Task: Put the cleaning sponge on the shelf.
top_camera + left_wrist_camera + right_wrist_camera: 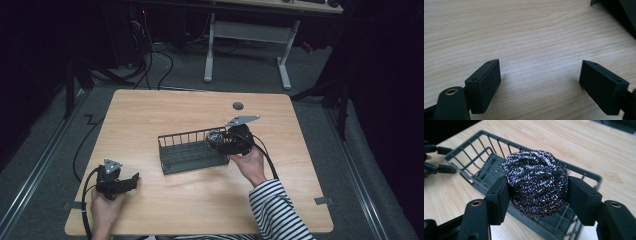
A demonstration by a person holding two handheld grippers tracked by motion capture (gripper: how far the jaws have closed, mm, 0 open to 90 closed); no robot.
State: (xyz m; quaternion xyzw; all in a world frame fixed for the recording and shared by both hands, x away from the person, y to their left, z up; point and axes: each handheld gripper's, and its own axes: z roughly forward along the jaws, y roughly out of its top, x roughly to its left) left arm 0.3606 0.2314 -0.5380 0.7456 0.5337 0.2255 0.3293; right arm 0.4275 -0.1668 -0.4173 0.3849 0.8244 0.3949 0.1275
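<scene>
Nearest, left gripper (131, 183): it sat at about 7 o'clock on the table (150, 110), held low in the person's left hand (106, 206); in the left gripper view its jaws stood wide apart over bare wood, with nothing between them.

Next, right hand (250, 164): it came in from about 5 o'clock, a striped sleeve (277, 210) behind it, carrying the right gripper (216, 140) near the table's centre.

Right gripper state: its two jaws were clamped on the steel scourer (537, 183), one pad pressed into each flank of the ball.

Scourer place: it hung in the grip above the 3 o'clock end of the wire basket (172, 154), over the rim there; whether it touched the rim could not be told.

Basket: dark grey, open-topped, lying just left of centre with its long side running roughly 9 to 3 o'clock; its floor looked bare in the right gripper view.

Handling, as a judgement: the scourer looked light, springy and loosely wound, so it would squash under the pads rather than slip, and its rough coils should give good purchase.

Where to hold: across the widest middle of the ball, as it was held, seemed best; a pinch near the edge might only snag a few loose strands.

Risk: strands could catch on the basket wires on release.

Farthest: a small dark round port (238, 106) lay in the tabletop toward 12 o'clock.
</scene>
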